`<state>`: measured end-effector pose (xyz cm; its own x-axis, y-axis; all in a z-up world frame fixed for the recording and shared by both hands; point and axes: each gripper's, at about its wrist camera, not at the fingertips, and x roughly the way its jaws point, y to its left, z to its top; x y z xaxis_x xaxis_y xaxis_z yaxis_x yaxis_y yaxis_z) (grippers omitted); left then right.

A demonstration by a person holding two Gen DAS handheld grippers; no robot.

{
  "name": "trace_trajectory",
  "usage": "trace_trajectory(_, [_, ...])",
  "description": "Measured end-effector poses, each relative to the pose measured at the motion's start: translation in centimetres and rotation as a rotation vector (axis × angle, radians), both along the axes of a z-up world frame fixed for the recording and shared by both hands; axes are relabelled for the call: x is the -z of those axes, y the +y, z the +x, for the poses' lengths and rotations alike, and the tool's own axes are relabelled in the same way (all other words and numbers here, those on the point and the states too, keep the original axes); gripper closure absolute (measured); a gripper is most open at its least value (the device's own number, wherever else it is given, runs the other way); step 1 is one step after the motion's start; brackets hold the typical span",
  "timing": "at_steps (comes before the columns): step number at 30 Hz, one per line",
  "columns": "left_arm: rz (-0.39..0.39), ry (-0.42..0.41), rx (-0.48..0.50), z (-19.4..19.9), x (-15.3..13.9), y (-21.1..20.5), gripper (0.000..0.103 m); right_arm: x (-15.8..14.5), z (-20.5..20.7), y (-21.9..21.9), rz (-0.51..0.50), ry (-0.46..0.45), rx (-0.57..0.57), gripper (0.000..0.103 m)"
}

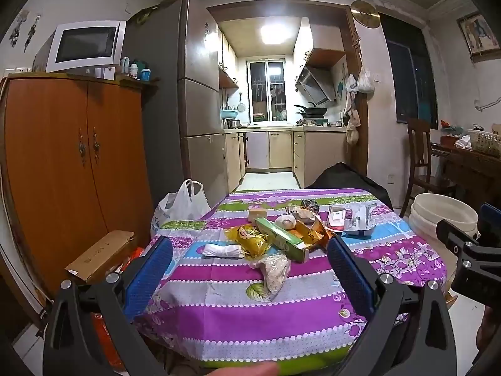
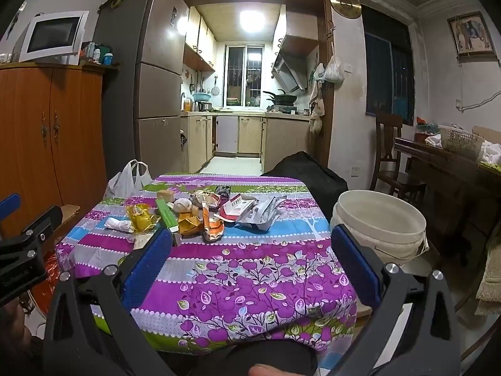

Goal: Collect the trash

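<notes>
The left gripper [image 1: 250,257] hangs with blue-padded jaws spread wide over a purple floral-striped tablecloth [image 1: 219,307]. Ahead lie a yellow crinkled wrapper [image 1: 249,239], a long green carton [image 1: 280,239] and a clear plastic pouch [image 1: 275,271]; a white plastic bucket [image 1: 444,214] stands right.

Cloth, plastic, crinkled wrappers

A printed cloth [image 2: 250,269] covers the bench ahead of the right hand-held gripper [image 2: 250,266]; glossy yellow wrapper [image 1: 247,239], matt green carton [image 1: 281,238]; smooth white plastic bucket [image 2: 380,219] to its right.
</notes>
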<state>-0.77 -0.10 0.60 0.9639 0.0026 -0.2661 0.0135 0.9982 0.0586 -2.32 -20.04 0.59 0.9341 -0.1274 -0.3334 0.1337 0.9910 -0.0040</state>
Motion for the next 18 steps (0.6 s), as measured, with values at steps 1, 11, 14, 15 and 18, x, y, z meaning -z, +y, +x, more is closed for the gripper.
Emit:
trace_trajectory(1, [0.000, 0.000, 0.001, 0.03, 0.00, 0.01, 0.005, 0.08, -0.06, 0.00, 0.000, 0.000, 0.000, 0.005])
trace_trajectory(11, [0.002, -0.001, 0.004, 0.12, 0.20, 0.05, 0.005, 0.37, -0.14, 0.10, 0.005, 0.006, 0.004, 0.005])
trace_trajectory(14, [0.003, -0.003, 0.008, 0.10, 0.33, -0.04, 0.005, 0.46, 0.03, -0.08, 0.016, 0.010, 0.005, 0.005])
trace_trajectory(15, [0.003, -0.004, 0.009, -0.02, 0.38, -0.04, 0.005, 0.48, 0.06, -0.12, 0.020, 0.011, 0.006, 0.005])
trace_trajectory(18, [0.001, -0.006, 0.007, -0.03, 0.42, -0.07, 0.005, 0.40, 0.11, -0.37, 0.033, 0.012, 0.009, 0.005])
